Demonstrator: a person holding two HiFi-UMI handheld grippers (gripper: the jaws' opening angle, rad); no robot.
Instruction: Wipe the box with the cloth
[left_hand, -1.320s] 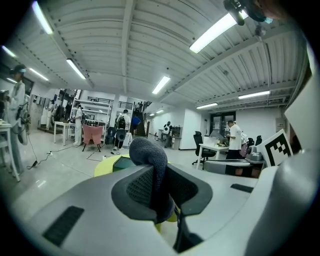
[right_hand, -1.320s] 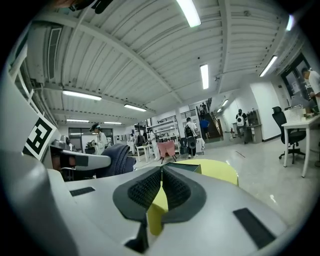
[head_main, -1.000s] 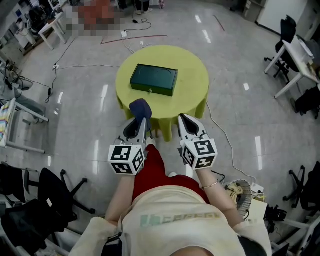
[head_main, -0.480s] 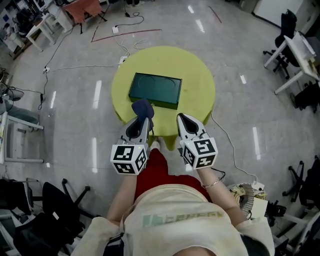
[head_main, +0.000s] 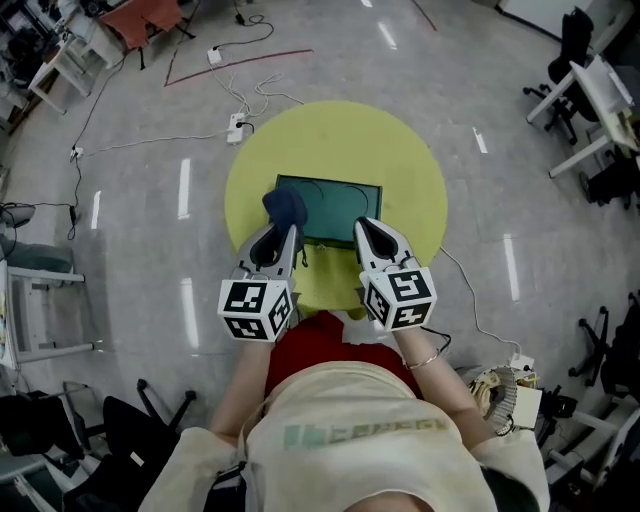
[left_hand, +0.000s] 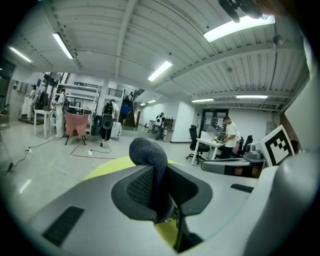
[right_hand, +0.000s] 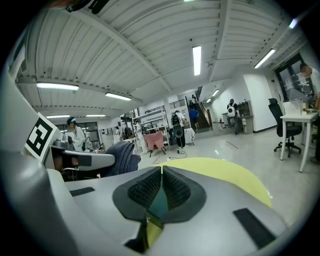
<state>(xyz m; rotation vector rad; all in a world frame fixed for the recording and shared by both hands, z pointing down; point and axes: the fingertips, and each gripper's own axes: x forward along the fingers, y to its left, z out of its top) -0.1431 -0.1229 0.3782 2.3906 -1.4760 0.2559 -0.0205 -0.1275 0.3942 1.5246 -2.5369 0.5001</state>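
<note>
- A person stands at a round yellow-green table (head_main: 405, 150) with a two-jaw gripper in each hand. Both grippers are poised over the table's near side.
- The dark green box (head_main: 340, 203) lies flat near the table's middle, its long side facing the person.
- The left gripper (head_main: 285, 228) is clenched on a dark blue cloth (head_main: 284, 204), which bulges in a rounded wad past the jaw tips. In the head view the wad sits over the box's near left corner. Whether it touches the lid cannot be told.
- The right gripper (head_main: 366, 230) has its jaws pressed together with nothing between them. It is held beside its partner, over the box's near right part.
- The step in hand appears to be bringing the cloth down to start wiping.
- To do that well, the wad should land squarely on the lid under light, even pressure, then sweep along the long side in overlapping passes out to the corners.
- The grip on the cloth needs to be firm enough that it does not drag free.
- The empty right gripper could brace the box's right edge, since a low box may slide on the table cover.
- The box is a low rectangle with a smooth, slightly glossy top and a paler line tracing its rim. No dirt or marks can be made out on it in these views.
</note>
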